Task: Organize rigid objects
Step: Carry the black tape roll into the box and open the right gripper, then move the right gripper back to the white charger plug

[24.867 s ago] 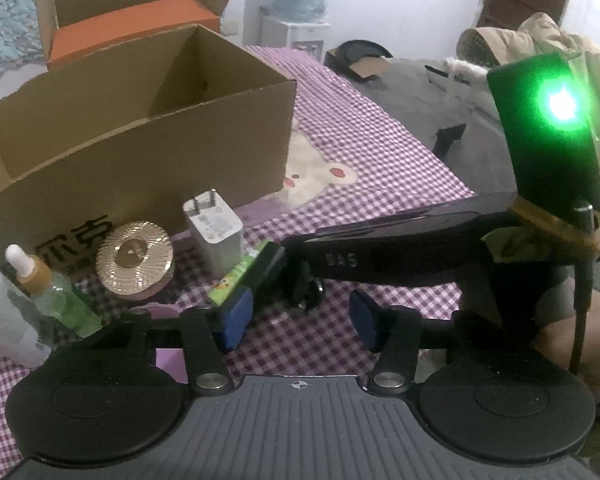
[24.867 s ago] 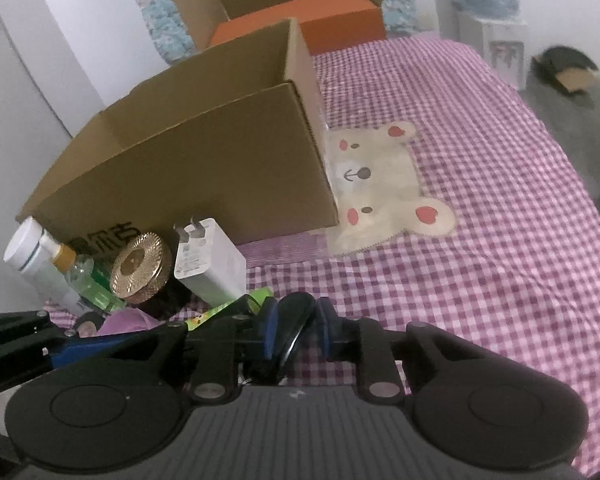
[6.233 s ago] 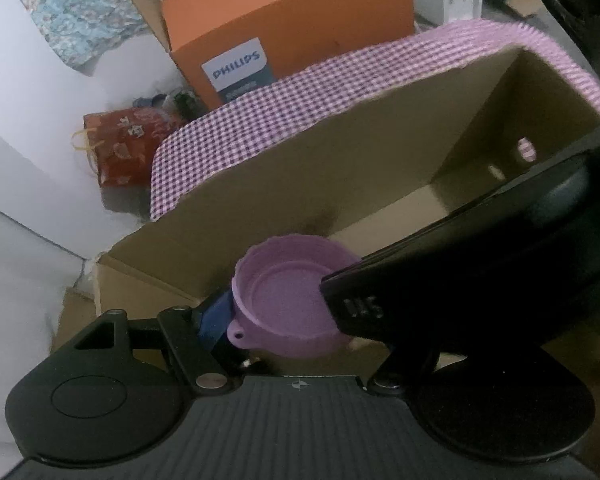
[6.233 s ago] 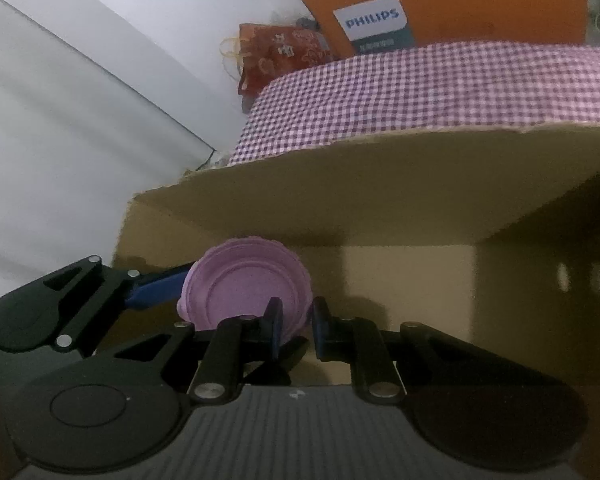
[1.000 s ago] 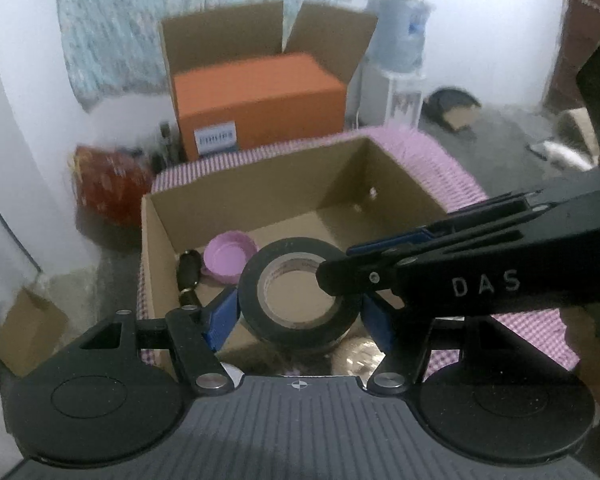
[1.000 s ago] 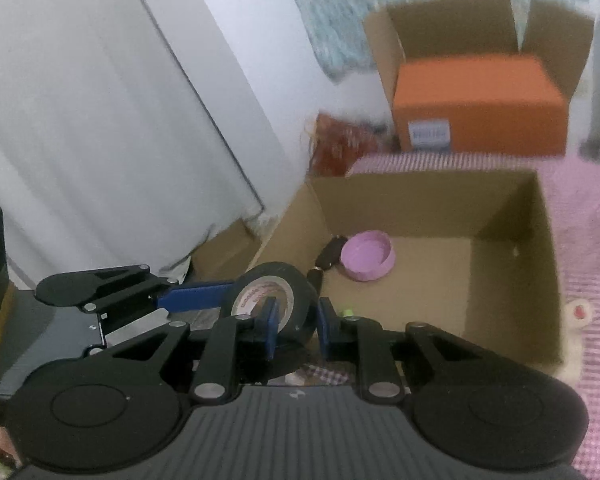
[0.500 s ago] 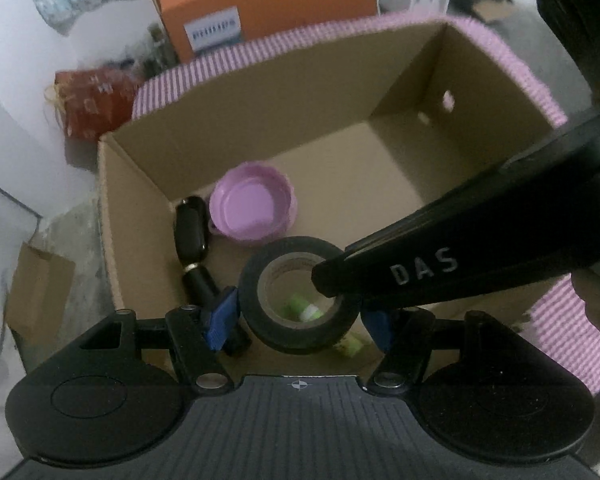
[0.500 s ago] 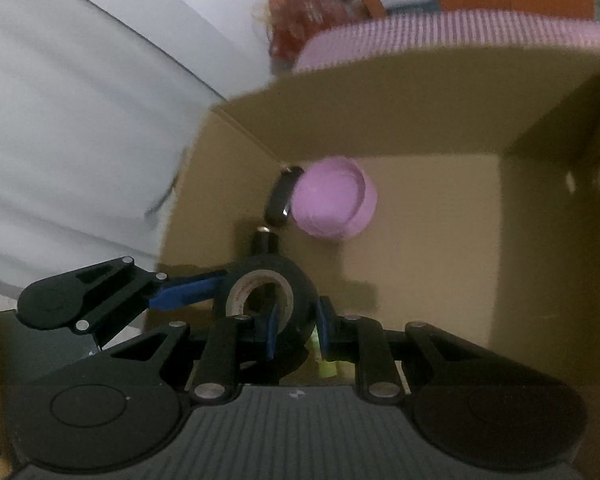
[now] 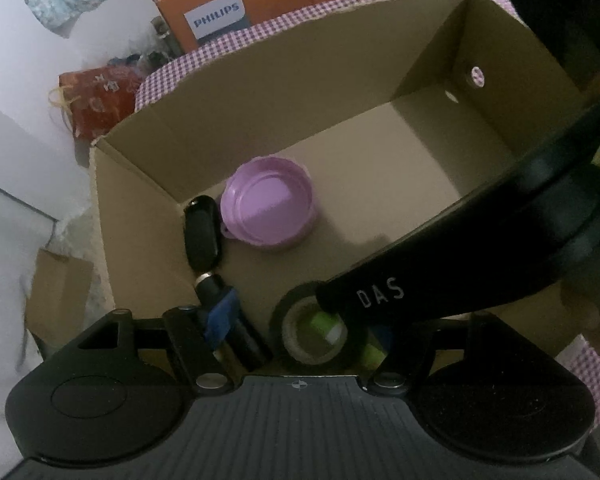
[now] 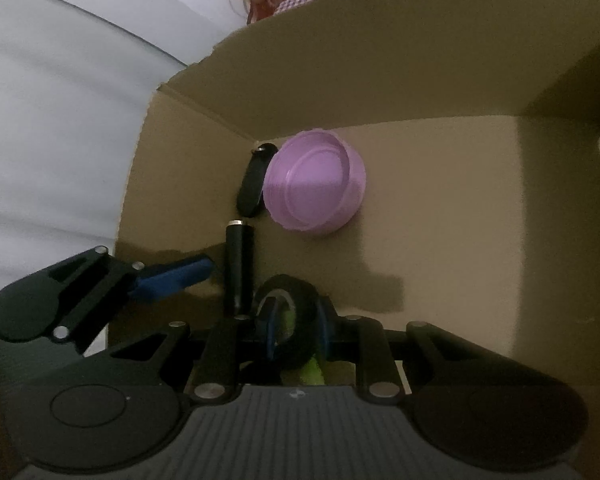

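Right wrist view shows the right gripper (image 10: 295, 330) pinching the tape roll (image 10: 300, 320) low inside the box (image 10: 420, 80), the left gripper (image 9: 300, 330) spread wide, so letting go looks next.

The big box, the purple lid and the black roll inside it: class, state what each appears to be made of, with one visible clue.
Big box: corrugated cardboard, matte brown, with creased corners and a rough cut rim.
Purple lid: probably moulded plastic, smooth with a soft sheen and raised rings.
Black roll: likely vinyl tape wound on a pale, seemingly cardboard core; the right gripper grips its wall.
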Motion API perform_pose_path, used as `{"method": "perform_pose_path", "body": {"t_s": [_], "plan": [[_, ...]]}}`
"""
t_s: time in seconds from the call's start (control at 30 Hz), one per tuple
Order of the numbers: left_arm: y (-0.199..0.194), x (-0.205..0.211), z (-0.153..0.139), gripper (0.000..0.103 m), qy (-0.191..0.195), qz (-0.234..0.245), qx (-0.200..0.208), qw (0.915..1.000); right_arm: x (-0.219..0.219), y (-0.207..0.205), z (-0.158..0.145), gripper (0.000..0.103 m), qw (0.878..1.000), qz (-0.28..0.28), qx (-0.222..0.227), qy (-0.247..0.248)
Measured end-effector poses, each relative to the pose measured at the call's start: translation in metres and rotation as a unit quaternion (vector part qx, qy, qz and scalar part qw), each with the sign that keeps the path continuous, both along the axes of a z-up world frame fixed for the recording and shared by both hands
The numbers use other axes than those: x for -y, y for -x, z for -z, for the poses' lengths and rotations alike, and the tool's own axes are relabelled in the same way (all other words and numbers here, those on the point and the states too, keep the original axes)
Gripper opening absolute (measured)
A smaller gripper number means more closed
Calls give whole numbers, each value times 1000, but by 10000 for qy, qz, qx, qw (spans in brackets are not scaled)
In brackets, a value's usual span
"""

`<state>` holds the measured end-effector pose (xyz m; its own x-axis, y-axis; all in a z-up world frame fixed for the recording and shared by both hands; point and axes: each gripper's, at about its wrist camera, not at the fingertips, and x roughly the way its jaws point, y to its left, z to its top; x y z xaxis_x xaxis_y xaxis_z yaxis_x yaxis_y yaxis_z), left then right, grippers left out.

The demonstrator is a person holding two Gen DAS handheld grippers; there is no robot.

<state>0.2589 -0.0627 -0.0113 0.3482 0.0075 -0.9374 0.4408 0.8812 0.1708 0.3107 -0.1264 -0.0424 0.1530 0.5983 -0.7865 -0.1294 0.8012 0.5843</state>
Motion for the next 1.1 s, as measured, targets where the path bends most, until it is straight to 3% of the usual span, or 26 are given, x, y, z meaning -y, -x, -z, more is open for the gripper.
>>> {"method": "perform_pose_path", "body": {"t_s": [0.27, 0.47, 0.63, 0.83, 0.93, 1.1], "plan": [[19, -2, -32, 70, 218, 56, 424, 9988, 36, 24, -35, 23, 9968, 351, 415, -591], [60, -4, -76, 71, 715, 236, 925, 9929, 83, 86, -87, 23, 9863, 625, 1231, -906], [107, -7, -100, 74, 1181, 414, 1284, 9838, 122, 156, -113, 24, 9701, 923, 1944, -1121], [157, -10, -93, 74, 1766, 510, 1431, 9725, 130, 233, -91, 27, 9569, 1440, 2274, -1091], [182, -8, -82, 74, 1978, 603, 1493, 9669, 131, 259, -74, 27, 9547, 1717, 2201, -1033], [203, 2, -54, 74, 2134, 548, 1433, 9648, 131, 272, -57, 27, 9568, 1871, 1971, -1032]]}}
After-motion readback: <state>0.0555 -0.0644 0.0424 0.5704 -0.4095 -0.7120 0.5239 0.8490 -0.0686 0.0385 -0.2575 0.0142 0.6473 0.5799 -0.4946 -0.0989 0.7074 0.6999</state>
